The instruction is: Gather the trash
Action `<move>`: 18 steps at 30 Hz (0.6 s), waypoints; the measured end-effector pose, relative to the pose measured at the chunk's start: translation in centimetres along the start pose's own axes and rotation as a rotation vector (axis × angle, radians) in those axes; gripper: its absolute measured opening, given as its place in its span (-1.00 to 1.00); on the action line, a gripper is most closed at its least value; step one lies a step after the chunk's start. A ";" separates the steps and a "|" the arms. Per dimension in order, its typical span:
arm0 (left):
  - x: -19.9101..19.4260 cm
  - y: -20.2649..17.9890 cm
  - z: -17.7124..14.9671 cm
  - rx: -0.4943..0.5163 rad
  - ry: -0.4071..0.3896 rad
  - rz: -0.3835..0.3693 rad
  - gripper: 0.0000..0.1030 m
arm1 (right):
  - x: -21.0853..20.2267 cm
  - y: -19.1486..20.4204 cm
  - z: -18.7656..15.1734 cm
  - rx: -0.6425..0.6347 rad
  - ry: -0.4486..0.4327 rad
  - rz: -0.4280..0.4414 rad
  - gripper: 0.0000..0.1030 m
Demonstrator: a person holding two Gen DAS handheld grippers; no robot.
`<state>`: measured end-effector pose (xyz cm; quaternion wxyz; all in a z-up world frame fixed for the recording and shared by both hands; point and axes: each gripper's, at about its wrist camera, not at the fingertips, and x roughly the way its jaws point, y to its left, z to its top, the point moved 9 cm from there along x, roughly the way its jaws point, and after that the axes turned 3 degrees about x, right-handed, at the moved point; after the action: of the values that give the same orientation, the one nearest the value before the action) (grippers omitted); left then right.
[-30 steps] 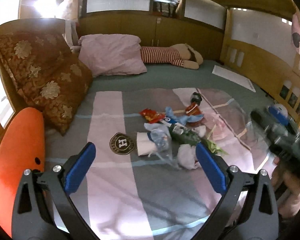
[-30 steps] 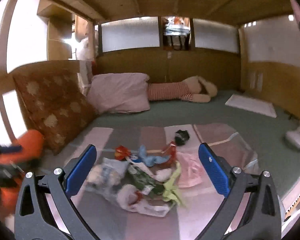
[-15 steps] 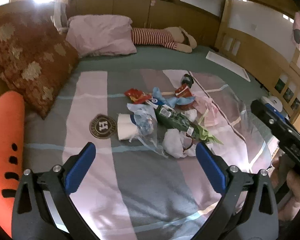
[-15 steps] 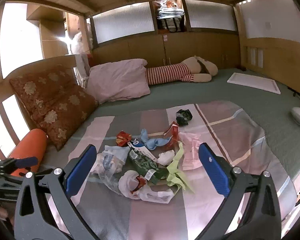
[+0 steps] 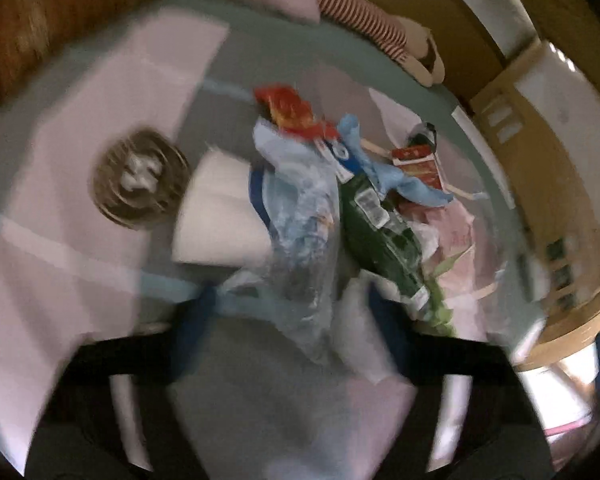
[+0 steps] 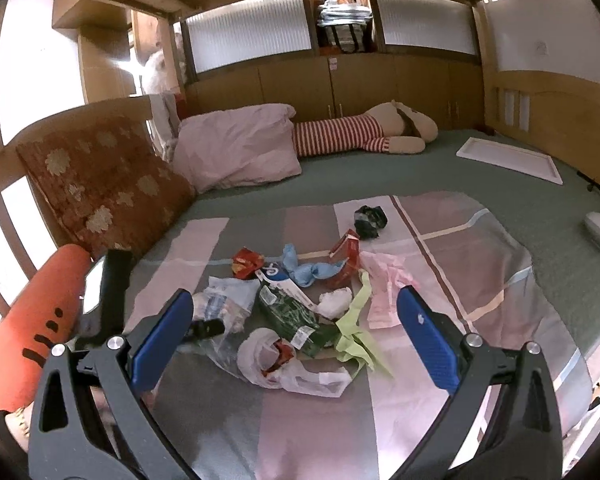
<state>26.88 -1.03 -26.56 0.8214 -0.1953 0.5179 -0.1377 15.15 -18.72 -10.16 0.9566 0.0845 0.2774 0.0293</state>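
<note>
As the left gripper [image 5: 296, 320] was closing its fingers around the clear plastic bag [image 5: 300, 232] on the bed [image 6: 300, 420], whether they pinched it I could not tell; the right gripper [image 6: 296, 340] hung spread, and lifting looked next.

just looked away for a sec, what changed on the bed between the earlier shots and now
The left tool dropped toward the trash pile and its jaws have just been closing, with the clear plastic bag between them; blur hides whether it is gripped yet. In the right view the left tool now reaches in at the pile's left edge. The right tool stayed open and hovering, and the rest of the trash lies as before.
</note>
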 end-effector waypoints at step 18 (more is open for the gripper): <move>-23.8 -5.4 -0.2 0.353 -0.498 0.094 -0.71 | 15.0 6.4 -10.5 -0.222 0.562 0.023 -0.17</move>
<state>16.49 4.34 -5.16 0.9497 -0.0533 0.2773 -0.1355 22.11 -9.39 -25.59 0.8452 -0.0287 0.5256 0.0923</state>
